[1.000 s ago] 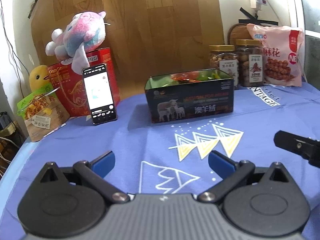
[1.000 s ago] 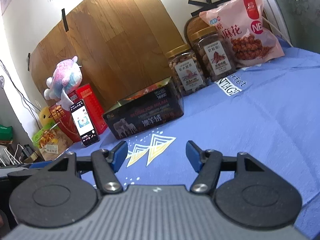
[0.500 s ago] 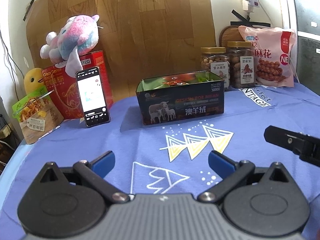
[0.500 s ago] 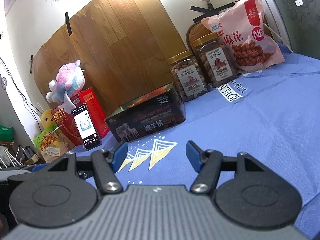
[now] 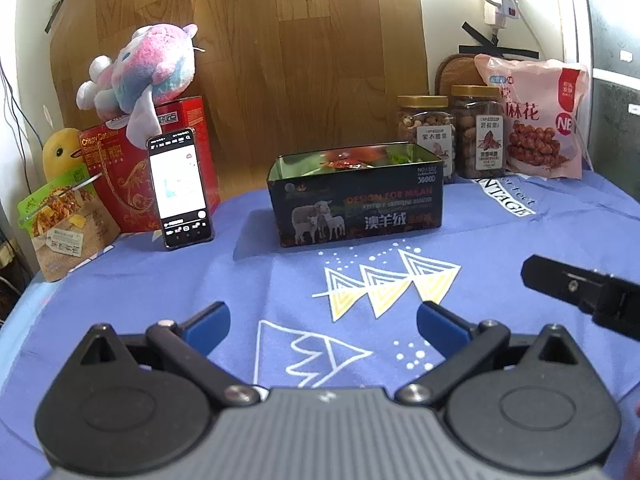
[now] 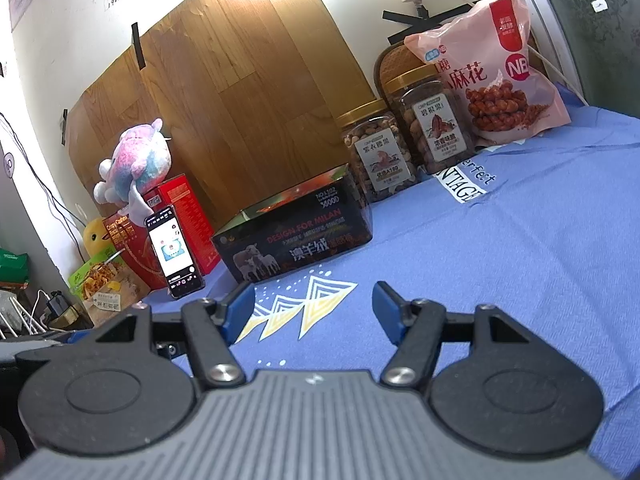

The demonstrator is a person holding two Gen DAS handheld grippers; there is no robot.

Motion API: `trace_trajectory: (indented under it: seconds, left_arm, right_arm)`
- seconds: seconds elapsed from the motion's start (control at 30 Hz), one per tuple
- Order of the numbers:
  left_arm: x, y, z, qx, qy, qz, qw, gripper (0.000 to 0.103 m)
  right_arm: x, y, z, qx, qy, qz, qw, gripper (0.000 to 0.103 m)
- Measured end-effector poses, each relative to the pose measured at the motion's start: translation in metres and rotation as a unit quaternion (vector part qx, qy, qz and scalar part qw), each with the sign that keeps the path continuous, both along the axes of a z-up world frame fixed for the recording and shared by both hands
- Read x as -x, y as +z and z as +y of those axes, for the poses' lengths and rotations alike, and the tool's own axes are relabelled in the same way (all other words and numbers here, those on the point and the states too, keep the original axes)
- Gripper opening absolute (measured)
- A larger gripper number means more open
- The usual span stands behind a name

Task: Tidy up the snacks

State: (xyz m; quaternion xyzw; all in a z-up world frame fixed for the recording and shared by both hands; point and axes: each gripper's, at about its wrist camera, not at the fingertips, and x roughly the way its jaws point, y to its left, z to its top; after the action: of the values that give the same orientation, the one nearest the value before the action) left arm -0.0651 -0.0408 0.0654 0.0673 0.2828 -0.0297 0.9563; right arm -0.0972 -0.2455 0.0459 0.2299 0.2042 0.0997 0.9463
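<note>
Both units hover over the blue cloth [image 5: 280,280] covering the worktop, carrying nothing. The left hand-held gripper [image 5: 322,322] has its fingers spread wide with only cloth between them. The right hand-held gripper [image 6: 313,312] is likewise spread and empty.

The open tin [image 5: 356,196] with sheep artwork stands mid-worktop and already contains red and green packets. Loose snacks sit around it: two gold-lidded nut jars [image 5: 452,132] just beside the tin's far right corner, a pink bag of fried twists [image 5: 536,120] next to the jars, and a green-topped snack pouch [image 5: 60,220] at the far left, in front of a red gift box [image 5: 132,168]. A phone [image 5: 180,188] leans on that box; a plush toy [image 5: 140,76] sits on top.

Judgement: the work is between picks, with collection into the tin partly done. The next move calls for choosing one loose item, likely the pouch for the left unit, approaching with fingers wide, and avoiding the propped phone.
</note>
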Motion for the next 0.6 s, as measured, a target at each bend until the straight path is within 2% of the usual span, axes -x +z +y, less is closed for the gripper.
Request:
trace_trajectory:
  seconds: [0.6]
  left_arm:
    - [-0.0023, -0.0009, 0.0026, 0.006, 0.015, 0.017, 0.9997, 0.103]
  right_arm:
    - [-0.0009, -0.0003, 0.0003, 0.001, 0.005, 0.003, 1.000, 0.068]
